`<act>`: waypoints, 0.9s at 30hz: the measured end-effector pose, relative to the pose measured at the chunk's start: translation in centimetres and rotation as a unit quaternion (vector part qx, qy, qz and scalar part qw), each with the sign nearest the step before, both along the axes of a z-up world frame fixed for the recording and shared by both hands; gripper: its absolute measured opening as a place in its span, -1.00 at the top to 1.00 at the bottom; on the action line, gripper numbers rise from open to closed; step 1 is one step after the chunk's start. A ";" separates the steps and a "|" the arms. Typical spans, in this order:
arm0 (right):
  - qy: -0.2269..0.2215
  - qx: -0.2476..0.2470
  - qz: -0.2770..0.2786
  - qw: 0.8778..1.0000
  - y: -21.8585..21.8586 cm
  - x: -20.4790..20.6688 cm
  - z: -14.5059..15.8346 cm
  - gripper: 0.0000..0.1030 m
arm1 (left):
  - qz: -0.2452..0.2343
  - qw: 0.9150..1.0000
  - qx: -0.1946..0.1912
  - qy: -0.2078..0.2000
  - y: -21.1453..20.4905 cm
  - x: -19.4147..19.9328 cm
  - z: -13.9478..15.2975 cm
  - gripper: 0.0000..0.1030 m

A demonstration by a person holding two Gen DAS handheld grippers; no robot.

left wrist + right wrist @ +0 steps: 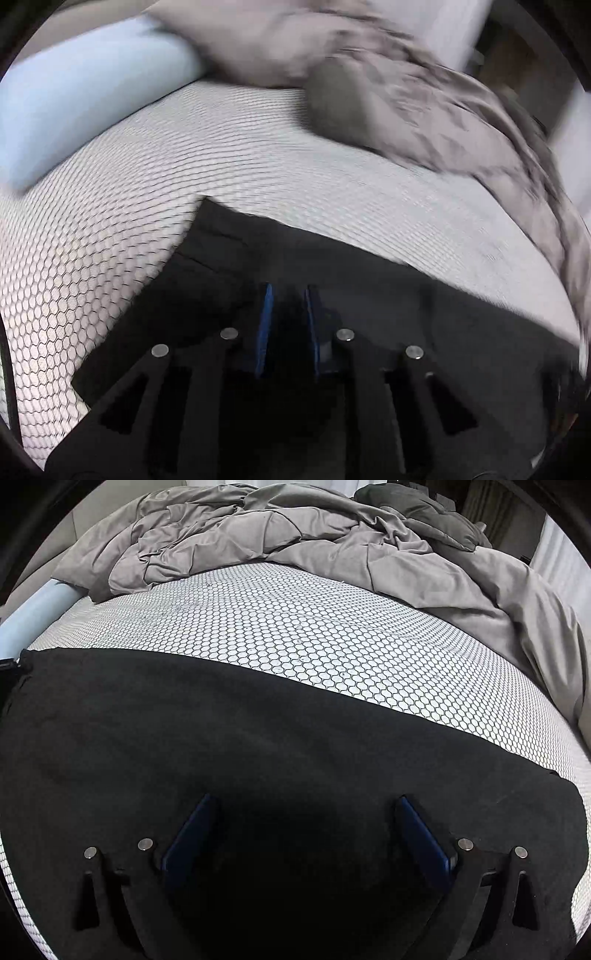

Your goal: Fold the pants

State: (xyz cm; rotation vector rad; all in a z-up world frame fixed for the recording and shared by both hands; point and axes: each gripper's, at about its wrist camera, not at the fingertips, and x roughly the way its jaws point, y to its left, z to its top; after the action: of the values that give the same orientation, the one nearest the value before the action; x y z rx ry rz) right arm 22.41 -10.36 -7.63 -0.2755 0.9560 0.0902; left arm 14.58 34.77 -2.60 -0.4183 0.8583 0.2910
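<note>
The black pants [258,746] lie spread flat across the near part of a bed with a white honeycomb-patterned sheet [295,627]. My right gripper [306,812] is open, its blue-padded fingers wide apart just above the pants. In the left wrist view my left gripper [289,295] has its blue pads close together with dark cloth between them, over the pants [369,291] near a corner of the fabric. That view is blurred by motion.
A crumpled grey duvet [295,535] is heaped along the far and right side of the bed, also in the left wrist view [424,96]. A light blue bolster [85,107] lies at the far left edge, seen small in the right wrist view [40,605].
</note>
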 end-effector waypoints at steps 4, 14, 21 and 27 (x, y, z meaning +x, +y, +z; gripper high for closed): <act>-0.002 -0.004 0.006 1.000 0.4 -0.2 0.1 -0.92 | -0.068 0.995 0.057 0.038 -3.8 0.0 -1.1 0.62; -0.001 0.003 0.001 1.000 -0.9 -1.2 0.3 -0.92 | -0.009 0.999 0.032 -0.006 0.4 -6.4 0.5 0.65; 0.001 0.008 0.015 1.000 -0.5 -2.3 0.5 -0.92 | -0.013 0.997 0.062 0.049 0.4 -7.5 -0.9 0.55; -0.002 0.000 -0.002 1.000 -1.2 -3.3 0.7 -0.92 | -0.008 0.999 0.031 0.004 -1.4 -9.4 1.8 0.60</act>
State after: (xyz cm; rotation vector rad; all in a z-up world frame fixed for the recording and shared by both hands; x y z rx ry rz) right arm 19.13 -11.59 -6.90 -0.2734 0.9522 0.0858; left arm 5.22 33.37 -0.79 -0.3534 0.8576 0.3031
